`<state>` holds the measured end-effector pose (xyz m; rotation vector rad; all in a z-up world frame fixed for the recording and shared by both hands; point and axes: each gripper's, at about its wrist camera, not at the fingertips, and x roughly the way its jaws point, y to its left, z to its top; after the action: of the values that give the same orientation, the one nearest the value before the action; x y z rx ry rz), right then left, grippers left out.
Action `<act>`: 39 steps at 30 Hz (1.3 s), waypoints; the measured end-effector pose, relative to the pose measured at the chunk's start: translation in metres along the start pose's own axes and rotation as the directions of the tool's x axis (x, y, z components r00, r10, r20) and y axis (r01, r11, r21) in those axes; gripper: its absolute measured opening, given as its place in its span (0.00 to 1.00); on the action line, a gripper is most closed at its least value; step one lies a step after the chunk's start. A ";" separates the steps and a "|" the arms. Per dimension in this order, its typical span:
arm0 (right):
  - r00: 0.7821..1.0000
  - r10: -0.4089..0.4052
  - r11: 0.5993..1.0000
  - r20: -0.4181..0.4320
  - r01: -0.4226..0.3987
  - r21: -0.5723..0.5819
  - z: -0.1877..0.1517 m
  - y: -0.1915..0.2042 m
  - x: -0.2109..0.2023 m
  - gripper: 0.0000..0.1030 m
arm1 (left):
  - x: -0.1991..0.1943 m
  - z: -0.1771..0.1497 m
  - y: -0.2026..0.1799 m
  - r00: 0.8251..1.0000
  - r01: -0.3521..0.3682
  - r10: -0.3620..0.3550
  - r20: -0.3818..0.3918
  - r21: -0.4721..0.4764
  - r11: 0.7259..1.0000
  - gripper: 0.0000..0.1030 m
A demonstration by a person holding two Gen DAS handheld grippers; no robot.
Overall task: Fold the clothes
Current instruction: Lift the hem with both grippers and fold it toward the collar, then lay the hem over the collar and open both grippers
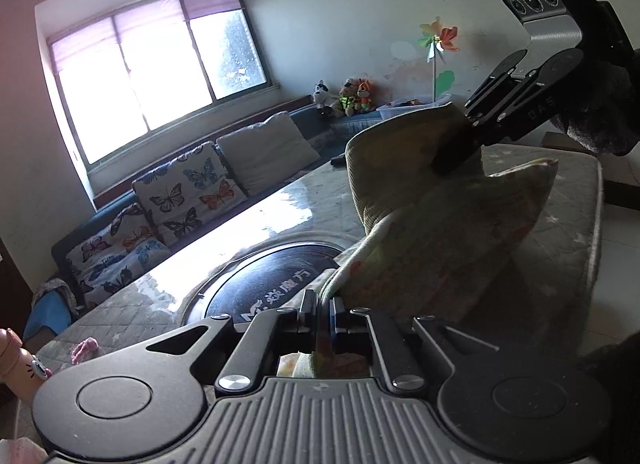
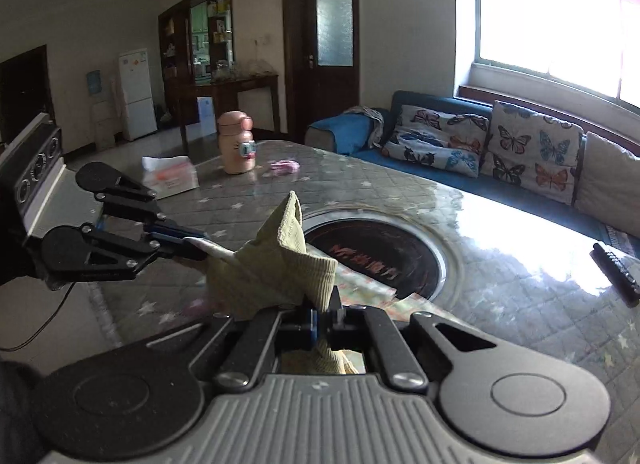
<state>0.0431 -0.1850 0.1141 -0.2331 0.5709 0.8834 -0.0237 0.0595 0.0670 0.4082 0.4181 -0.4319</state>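
Note:
A small pale yellow-green garment point(image 1: 432, 223) with a ribbed cuff and a printed inside hangs between both grippers above the table; it also shows in the right wrist view point(image 2: 276, 264). My left gripper point(image 1: 323, 314) is shut on one edge of it, and shows at the left of the right wrist view point(image 2: 192, 242). My right gripper point(image 2: 325, 314) is shut on the ribbed cuff, and shows at the upper right of the left wrist view point(image 1: 456, 155). The garment's lower part drapes toward the table.
The table point(image 2: 500, 284) has a quilted cover under glass and a round black inset point(image 2: 384, 256). A pink bottle point(image 2: 237, 143), a tissue pack point(image 2: 170, 176), a small pink item point(image 2: 285, 166) and a black remote point(image 2: 616, 274) lie on it. A blue sofa point(image 2: 500, 147) with butterfly cushions stands beyond.

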 end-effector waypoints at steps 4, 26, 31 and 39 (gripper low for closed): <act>0.999 0.001 1.000 -0.035 0.000 0.012 0.015 -0.028 0.035 0.03 | 0.037 0.003 0.024 0.999 -0.012 0.010 -0.031 -0.036 0.999 0.07; 0.977 -0.147 0.961 -0.155 0.178 0.211 -0.035 -0.097 0.126 0.20 | 0.154 -0.034 0.076 0.964 -0.127 0.079 -0.254 -0.176 0.976 0.27; 0.963 -0.182 0.922 -0.199 0.238 0.304 -0.065 -0.108 0.117 0.23 | 0.159 -0.034 0.082 0.952 -0.184 0.128 -0.279 -0.183 0.966 0.31; 0.961 -0.235 0.912 -0.146 0.270 0.309 -0.056 -0.108 0.111 0.17 | 0.141 -0.023 0.093 0.944 -0.252 0.192 -0.267 -0.213 0.944 0.32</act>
<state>0.1620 -0.2019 0.0018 -0.0492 0.7579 0.5158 0.1301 0.1033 0.0089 0.2638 0.6483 -0.1042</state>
